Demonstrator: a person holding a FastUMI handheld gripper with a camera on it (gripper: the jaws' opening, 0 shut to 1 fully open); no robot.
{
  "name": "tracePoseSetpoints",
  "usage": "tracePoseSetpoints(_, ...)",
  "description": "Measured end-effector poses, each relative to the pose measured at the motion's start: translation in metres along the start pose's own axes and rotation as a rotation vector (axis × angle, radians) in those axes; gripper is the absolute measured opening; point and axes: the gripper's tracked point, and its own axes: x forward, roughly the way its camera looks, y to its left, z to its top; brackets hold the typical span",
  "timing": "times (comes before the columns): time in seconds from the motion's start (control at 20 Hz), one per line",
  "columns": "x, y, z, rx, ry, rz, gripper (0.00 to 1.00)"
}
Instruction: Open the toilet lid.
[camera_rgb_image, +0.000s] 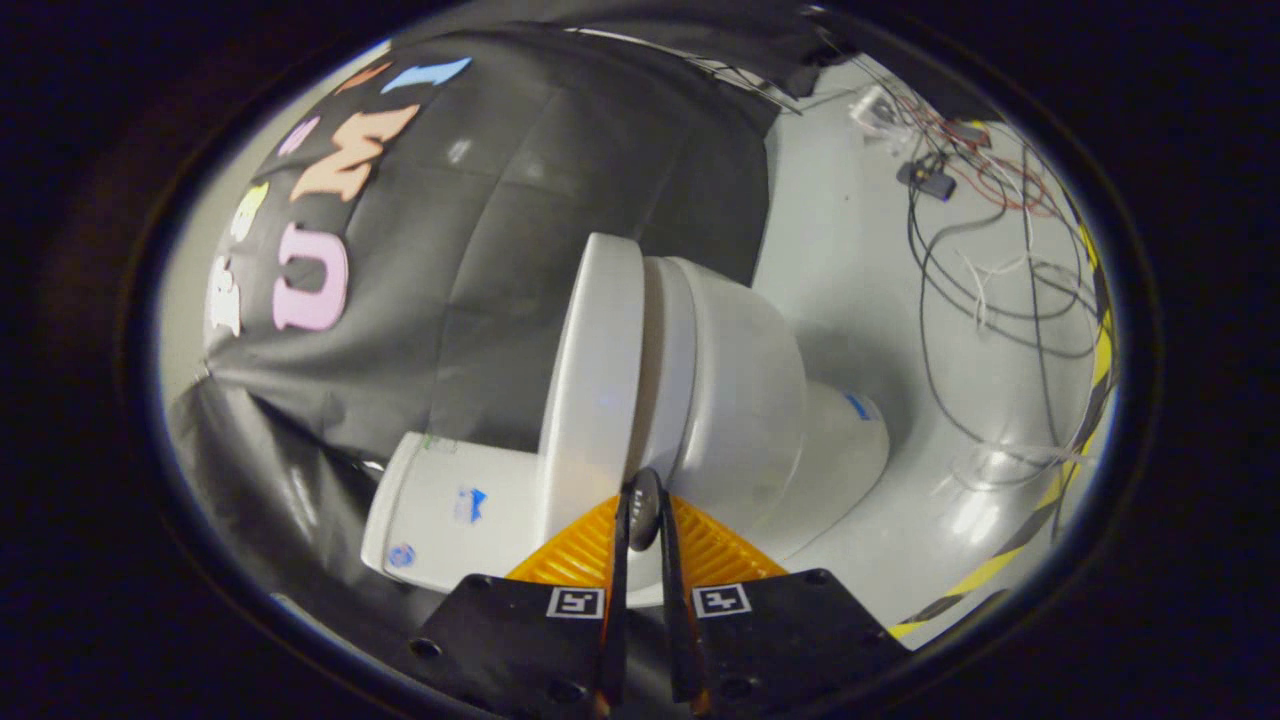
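Fingers (642, 510) nearly closed at lower centre, tips at the seam between the toilet lid (592, 370) and the toilet bowl (745, 400); cannot tell if they pinched the lid edge. Lid sat centre frame, already swung partway off the seat. Judged mid-lift; next, keep swinging it toward the tank (450, 505). Count: one toilet, one lid, a cable tangle (985, 250) upper right.

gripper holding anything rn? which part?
Cannot tell for sure. The hand-held gripper has its fingers nearly together at the rim of the toilet lid, at the gap above the bowl; a pinch on the edge looks likely.
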Motion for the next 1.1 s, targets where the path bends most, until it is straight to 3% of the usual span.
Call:
tracePoseSetpoints(0.3,0.008,0.007,-0.011,0.045,0.083,0.056,0.18)
tracePoseSetpoints(0.4,0.008,0.007,-0.011,0.039,0.087,0.044,0.18)
tracePoseSetpoints(0.45,-0.018,0.0,-0.007,0.032,0.091,0.025,0.18)
tracePoseSetpoints(0.5,-0.012,-0.004,0.012,0.033,0.084,0.014,0.0)
tracePoseSetpoints(0.65,0.011,0.004,-0.008,0.044,0.065,0.005,0.01)
tracePoseSetpoints(1.1,0.001,0.03,-0.008,-0.043,0.019,-0.116,0.01)
